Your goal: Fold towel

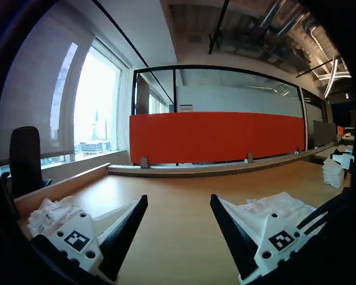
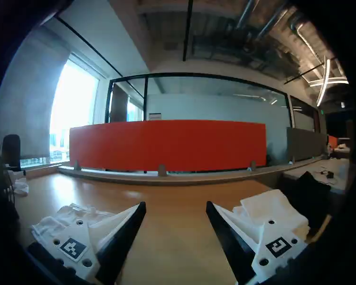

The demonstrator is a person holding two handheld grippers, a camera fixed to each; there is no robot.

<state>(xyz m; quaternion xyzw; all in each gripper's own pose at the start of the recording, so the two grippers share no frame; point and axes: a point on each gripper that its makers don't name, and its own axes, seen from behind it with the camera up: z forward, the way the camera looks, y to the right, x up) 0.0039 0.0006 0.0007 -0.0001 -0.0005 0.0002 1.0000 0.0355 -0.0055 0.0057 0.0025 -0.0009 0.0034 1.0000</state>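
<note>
Left gripper point(image 1: 178, 197) is open, fingers spread wide, bare table point(image 1: 178, 237) between the tips. Right gripper point(image 2: 175, 204) is open as well, with plain wood between its tips.

Room to move: open wood runs ahead of both grippers up to the orange partition point(image 1: 216, 137) along the far edge.

Left gripper view: a raised wooden rim point(image 1: 59, 187) bounds the table on the left, with the window point(image 1: 95, 109) and a black chair point(image 1: 25, 159) beyond it. A crumpled towel point(image 1: 47, 213) lies by that rim, its near part hidden behind the left finger. A rumpled towel point(image 1: 277, 206) lies on the right, partly covered by the right finger. A towel stack point(image 1: 333, 172), folded, sits far right, well apart from both and cut off at the side.

Right gripper view: a loose towel point(image 2: 76, 213) is spread on the wood at left, its near edge behind the left finger. A folded towel point(image 2: 273, 206) sits at right behind the right finger, close to the table's right edge. Just beyond it is a dark object point(image 2: 308, 190), possibly a bag, too blurred to tell. A small white cloth point(image 2: 19, 187) lies at the far left, too small to make out.

Cannot tell whether the towels in the two views are the same ones.
</note>
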